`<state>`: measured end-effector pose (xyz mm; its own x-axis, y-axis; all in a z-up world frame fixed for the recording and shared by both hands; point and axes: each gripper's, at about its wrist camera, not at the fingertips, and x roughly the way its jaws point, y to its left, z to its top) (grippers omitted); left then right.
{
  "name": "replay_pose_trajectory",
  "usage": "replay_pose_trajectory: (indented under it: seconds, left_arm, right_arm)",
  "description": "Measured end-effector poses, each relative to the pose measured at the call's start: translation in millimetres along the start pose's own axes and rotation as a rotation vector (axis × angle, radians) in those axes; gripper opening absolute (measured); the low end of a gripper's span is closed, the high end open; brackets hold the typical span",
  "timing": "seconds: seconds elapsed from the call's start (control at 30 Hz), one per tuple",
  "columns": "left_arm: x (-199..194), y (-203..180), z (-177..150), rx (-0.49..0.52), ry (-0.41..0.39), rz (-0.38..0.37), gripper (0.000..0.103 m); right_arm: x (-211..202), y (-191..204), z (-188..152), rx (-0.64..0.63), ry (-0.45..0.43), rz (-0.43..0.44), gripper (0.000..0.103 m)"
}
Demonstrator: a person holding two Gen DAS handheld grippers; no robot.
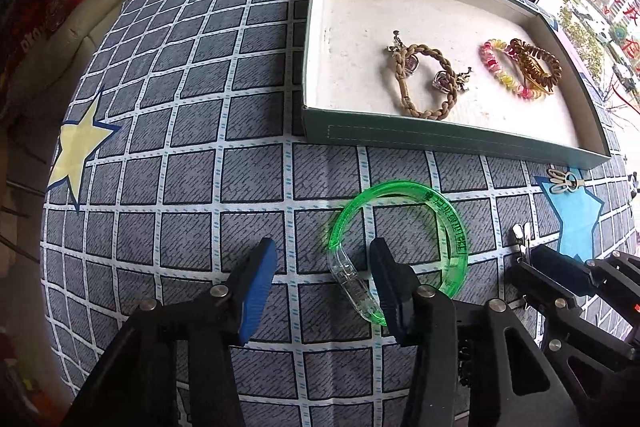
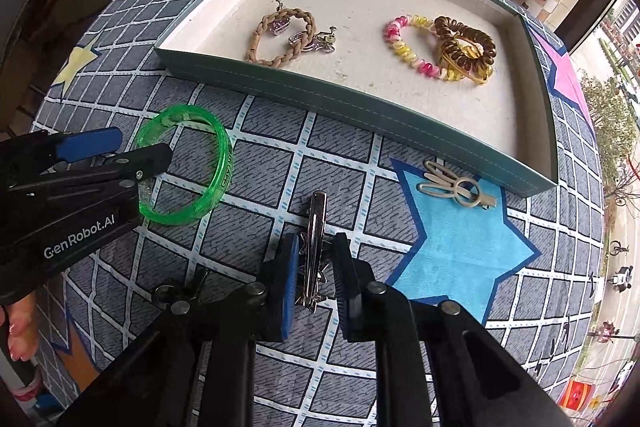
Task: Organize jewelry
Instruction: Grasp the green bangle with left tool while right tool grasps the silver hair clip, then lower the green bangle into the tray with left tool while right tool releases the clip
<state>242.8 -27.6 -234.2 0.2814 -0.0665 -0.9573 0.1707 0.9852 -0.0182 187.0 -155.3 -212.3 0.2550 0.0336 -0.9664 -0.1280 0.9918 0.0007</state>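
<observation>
My left gripper stands apart, its right finger inside the green bangle, just short of the tray. My right gripper straddles the silver clip, whose long axis points trayward; whether it's pinched yet, I can't tell.

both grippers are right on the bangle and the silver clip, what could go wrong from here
1. The left gripper straddles only the clear end of the green bangle; its smooth curve could slip out as the fingers close.
2. The silver hair clip lies flat and thin between the right gripper fingers, which may scrape or bunch the tablecloth.
3. The grippers sit close together and might bump when lifting toward the tray.
</observation>
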Motion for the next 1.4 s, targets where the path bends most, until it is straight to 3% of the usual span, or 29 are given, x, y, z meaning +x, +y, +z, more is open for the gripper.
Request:
replay_pose_trajectory:
  seconds: [0.1,0.17,0.23,0.73,0.97,1.4]
  left_arm:
    - [-1.0,-9.3,2.6,0.013,0.007,-0.012,0.046]
    - [-1.7,-12.9,2.4,0.02,0.007,-0.022,0.028]
    - [-2.3,-18.4,3.2,0.016,0.008,-0.036,0.024]
    - [-47.2,-8.7,-8.5,-0.038,-0.061,-0.113,0.023]
    - [-78.8,-10.9,10.4,-0.022,-0.129,-0.136,0.023]
    - [-77.5,-32.9,65.2,-0.007,-0.176,-0.143,0.023]
  right_arm:
    - [0.2,-3.6,-0.3,0.024,0.006,0.025,0.018]
    - [-2.0,-9.1,-2.9,0.05,0.008,0.054,0.018]
    - [-5.5,-15.6,-5.0,0.08,0.008,0.078,0.018]
    - [-43.3,-58.8,-16.3,0.21,-0.016,0.209,0.018]
    - [-66.6,-82.9,-6.4,0.245,-0.056,0.235,0.018]
    - [-74.9,-118.7,44.4,0.283,-0.12,0.25,0.018]
